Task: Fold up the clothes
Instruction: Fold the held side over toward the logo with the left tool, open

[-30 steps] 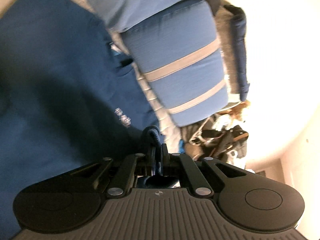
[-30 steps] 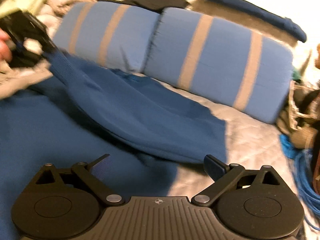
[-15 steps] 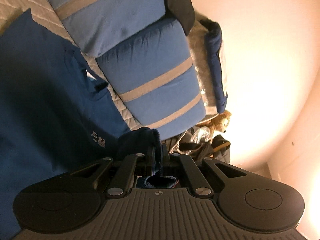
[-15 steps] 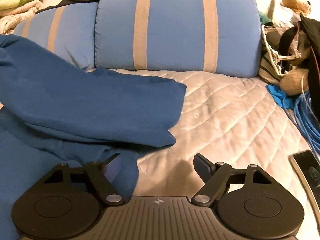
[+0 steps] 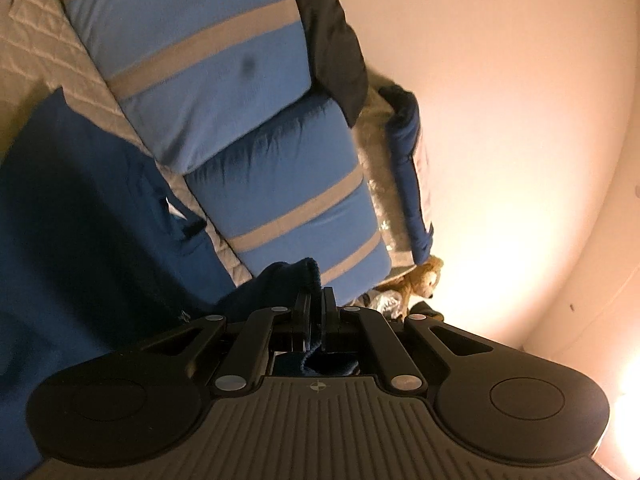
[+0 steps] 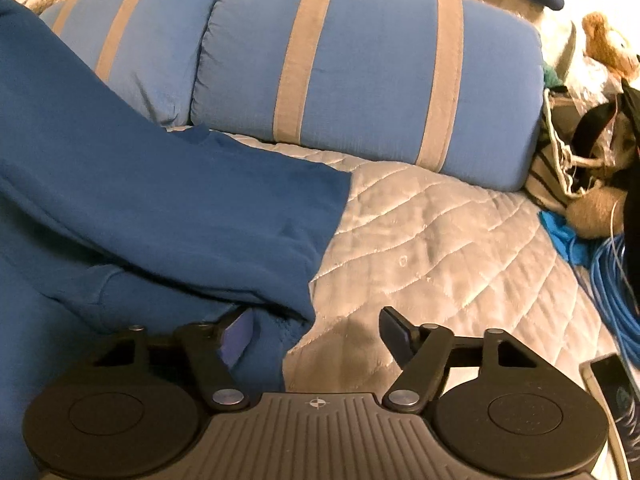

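Note:
A blue sweater (image 6: 152,200) lies on the quilted bed (image 6: 440,248), one part of it lifted and draped across the left of the right wrist view. My left gripper (image 5: 318,300) is shut on a ribbed edge of the blue sweater (image 5: 288,280), held up above the bed. My right gripper (image 6: 316,324) is low over the bed with its jaws closing; a fold of the sweater's edge lies between its fingers, beside the left pad (image 6: 236,336), and the pads do not press on it.
Two blue pillows with beige stripes (image 6: 360,72) lie along the bed's far side. Right of the bed are a plush bear (image 6: 608,44), bags (image 6: 580,152) and a coil of blue cable (image 6: 616,280). A phone (image 6: 612,392) lies at the bed's near right.
My left gripper has risen with the sweater's edge, so more wall and pillows show. My right gripper has come down toward the sweater's fold and its jaws have narrowed.

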Action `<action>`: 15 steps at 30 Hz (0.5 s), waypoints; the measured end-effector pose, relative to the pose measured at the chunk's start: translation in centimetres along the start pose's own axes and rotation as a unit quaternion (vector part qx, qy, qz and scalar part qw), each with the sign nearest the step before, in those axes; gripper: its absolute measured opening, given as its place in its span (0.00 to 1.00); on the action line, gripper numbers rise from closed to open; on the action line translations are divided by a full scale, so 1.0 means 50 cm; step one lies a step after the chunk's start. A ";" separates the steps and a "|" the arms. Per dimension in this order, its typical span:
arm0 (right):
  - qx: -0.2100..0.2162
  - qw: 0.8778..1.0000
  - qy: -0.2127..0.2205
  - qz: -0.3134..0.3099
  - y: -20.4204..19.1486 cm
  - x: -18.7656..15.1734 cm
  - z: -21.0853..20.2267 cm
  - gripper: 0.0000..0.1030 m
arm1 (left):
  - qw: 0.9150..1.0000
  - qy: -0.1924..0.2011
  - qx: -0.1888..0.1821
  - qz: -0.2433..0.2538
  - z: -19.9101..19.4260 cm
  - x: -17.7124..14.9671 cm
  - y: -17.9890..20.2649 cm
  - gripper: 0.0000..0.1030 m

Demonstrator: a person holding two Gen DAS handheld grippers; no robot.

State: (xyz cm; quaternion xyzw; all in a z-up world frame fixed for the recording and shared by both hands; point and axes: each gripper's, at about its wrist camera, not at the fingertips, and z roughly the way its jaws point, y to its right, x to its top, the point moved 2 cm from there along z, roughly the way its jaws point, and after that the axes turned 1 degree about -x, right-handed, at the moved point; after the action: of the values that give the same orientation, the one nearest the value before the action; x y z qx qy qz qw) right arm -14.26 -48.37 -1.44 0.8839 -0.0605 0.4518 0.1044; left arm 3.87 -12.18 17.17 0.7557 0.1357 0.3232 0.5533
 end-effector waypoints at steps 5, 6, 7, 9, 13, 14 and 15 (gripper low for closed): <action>-0.003 1.000 0.000 -0.023 0.000 0.009 0.006 0.55 | 1.000 0.010 0.010 0.009 -0.034 0.020 -0.009 0.04; -0.003 1.000 0.001 -0.028 0.000 0.012 0.005 0.47 | 1.000 0.009 0.016 0.012 -0.041 0.023 -0.014 0.04; -0.003 0.999 0.003 -0.034 0.001 0.015 0.004 0.44 | 1.000 0.008 0.022 0.015 -0.047 0.025 -0.020 0.04; 0.007 0.999 0.004 -0.039 0.006 0.024 0.001 0.38 | 0.999 0.007 0.044 0.023 -0.059 0.028 -0.039 0.04; 0.024 0.998 0.007 -0.058 0.005 0.035 -0.011 0.27 | 0.995 0.003 0.094 0.043 -0.082 0.031 -0.084 0.04; 0.026 0.998 0.007 -0.065 0.002 0.035 -0.013 0.26 | 0.993 0.001 0.109 0.049 -0.087 0.030 -0.098 0.04; 0.028 0.997 0.007 -0.071 -0.001 0.034 -0.015 0.22 | 0.991 -0.002 0.126 0.053 -0.091 0.027 -0.114 0.04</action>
State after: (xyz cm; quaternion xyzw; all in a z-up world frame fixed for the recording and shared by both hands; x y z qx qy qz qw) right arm -13.85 -48.17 0.37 0.8855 0.0157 0.4508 0.1119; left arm 2.87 -6.00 13.17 0.8260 0.1341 0.3307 0.4364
